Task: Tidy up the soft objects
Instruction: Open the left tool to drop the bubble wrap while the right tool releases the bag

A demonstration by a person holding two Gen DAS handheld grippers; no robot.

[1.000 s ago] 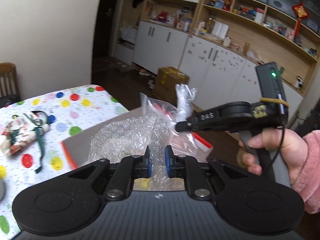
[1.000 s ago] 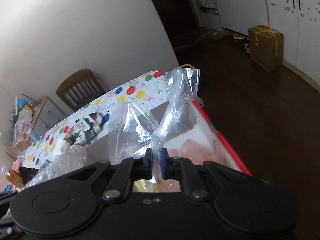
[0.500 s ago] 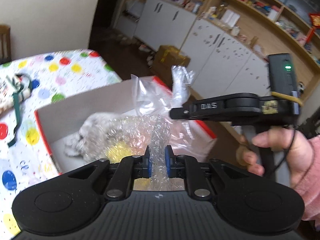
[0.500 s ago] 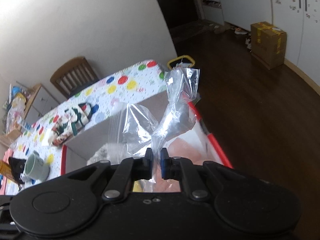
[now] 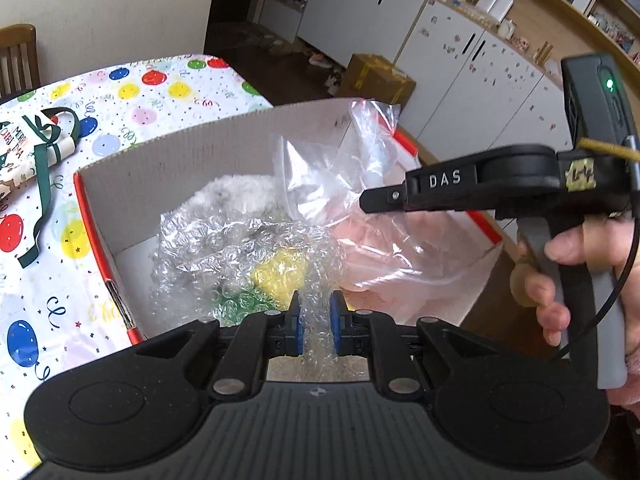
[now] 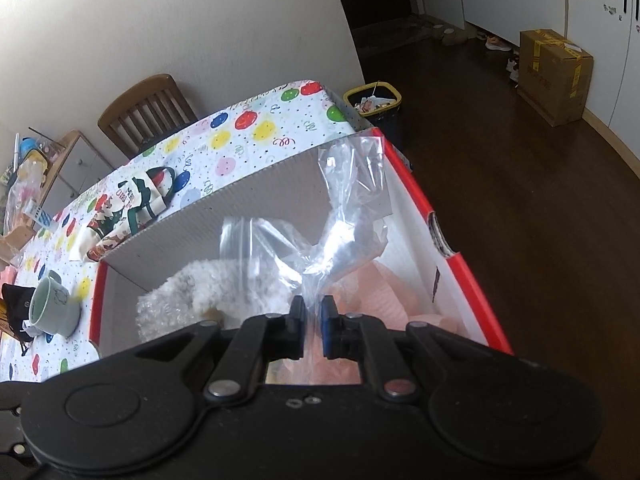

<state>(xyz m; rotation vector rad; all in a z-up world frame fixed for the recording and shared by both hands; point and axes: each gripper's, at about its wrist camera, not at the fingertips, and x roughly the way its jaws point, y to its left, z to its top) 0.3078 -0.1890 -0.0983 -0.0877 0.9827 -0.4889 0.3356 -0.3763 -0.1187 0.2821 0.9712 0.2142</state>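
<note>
Over balloon-print tablecloth (image 5: 132, 92), now lowered into cardboard box (image 5: 180, 168) ahead: left gripper (image 5: 316, 322) clenching bubble wrap (image 5: 240, 248), right gripper (image 6: 313, 322) clenching plastic bag (image 6: 344, 220), release next.

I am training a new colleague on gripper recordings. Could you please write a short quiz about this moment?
1. True or false: the left gripper is shut on the crumpled clear bubble wrap.
2. What does the right gripper hold? A) green mug B) thin clear plastic bag C) wooden chair
3. Fill in: the fluffy white plush toy lies inside the red-edged cardboard ____.

Key: 1 true; 2 B; 3 box.
</note>
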